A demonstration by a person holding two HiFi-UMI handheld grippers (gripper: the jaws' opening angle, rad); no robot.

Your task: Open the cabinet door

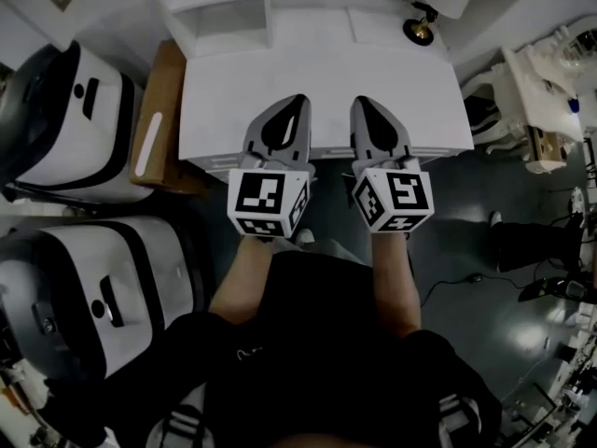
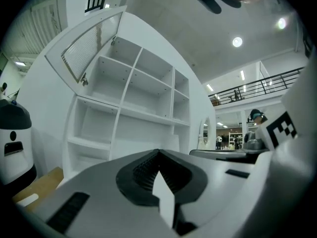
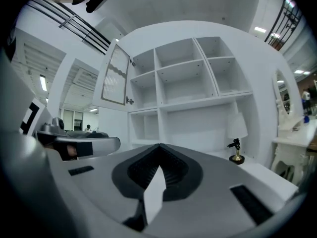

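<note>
A white cabinet (image 3: 188, 83) of open shelves stands on a white counter (image 1: 326, 73). Its glass-paned door (image 3: 117, 76) at the upper left compartment stands swung open, and in the left gripper view the same door (image 2: 91, 43) tilts outward. My left gripper (image 1: 297, 101) and right gripper (image 1: 362, 103) lie side by side over the counter's front edge, pointing level at the cabinet, well short of it. In the left gripper view the left gripper (image 2: 158, 151) has its jaws meeting with nothing between them. The right gripper (image 3: 160, 145) is likewise shut and empty.
A small lamp (image 1: 424, 21) with a white shade stands at the counter's back right. Two white and black machines (image 1: 65, 119) and a cardboard box (image 1: 163, 119) crowd the left side. A white dressing table (image 1: 541, 91) and cables on the dark floor lie to the right.
</note>
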